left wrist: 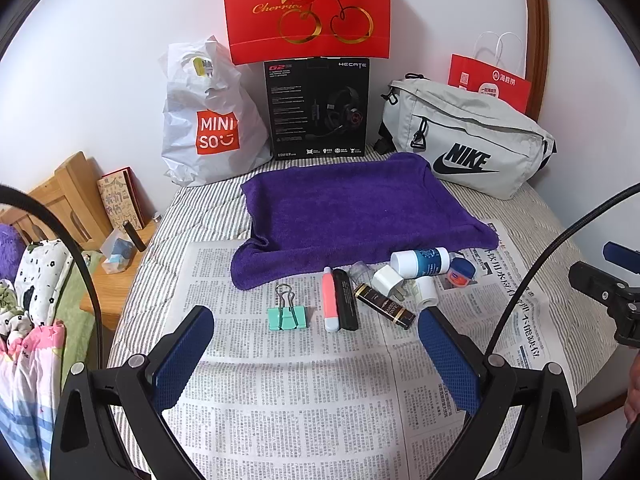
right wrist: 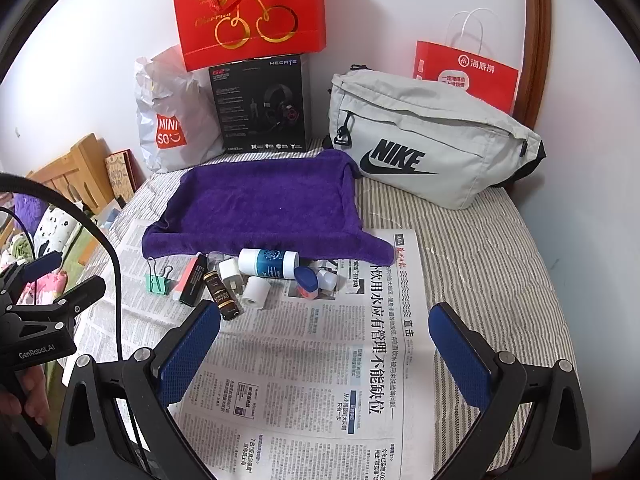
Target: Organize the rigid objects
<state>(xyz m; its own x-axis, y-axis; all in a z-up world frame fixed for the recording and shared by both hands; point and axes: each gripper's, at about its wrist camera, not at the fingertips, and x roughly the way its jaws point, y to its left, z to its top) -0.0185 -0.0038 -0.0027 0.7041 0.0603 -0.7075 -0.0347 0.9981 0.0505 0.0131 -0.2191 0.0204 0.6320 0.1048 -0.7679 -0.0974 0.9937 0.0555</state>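
**Two grippers wide apart, small items clustered on newspaper ahead**

Both grippers empty, held above newspaper (left wrist: 304,380) on striped bed cover; L gripper (left wrist: 316,316) jaws spread wide, nothing btwn pads; R gripper (right wrist: 324,312) same, wide and holding nothing.

Items lie in a loose row just in front of purple towel (left wrist: 352,208), beyond fingertips of both grippers; none touched.

L wrist view: mint binder clip (left wrist: 286,312) sits btwn the two fingers, slightly left of centre; pink-white tube (left wrist: 331,300) and black stick (left wrist: 345,300) side by side, touching, near centre; black-gold tube (left wrist: 385,306) lies angled, just beside right finger tip; white charger plug (left wrist: 389,278) and small white roll (left wrist: 425,291) behind it; white-blue bottle (left wrist: 420,261) on its side at towel edge; small blue-lid jar (left wrist: 460,272) right of bottle.

R wrist view: same cluster lies up-left of the gap; black-gold tube nearest, just beside left finger tip; open newspaper only btwn the fingers.

Backdrop: grey Nike bag (left wrist: 468,140), black headset box (left wrist: 316,108), Miniso bag (left wrist: 208,120) against wall.
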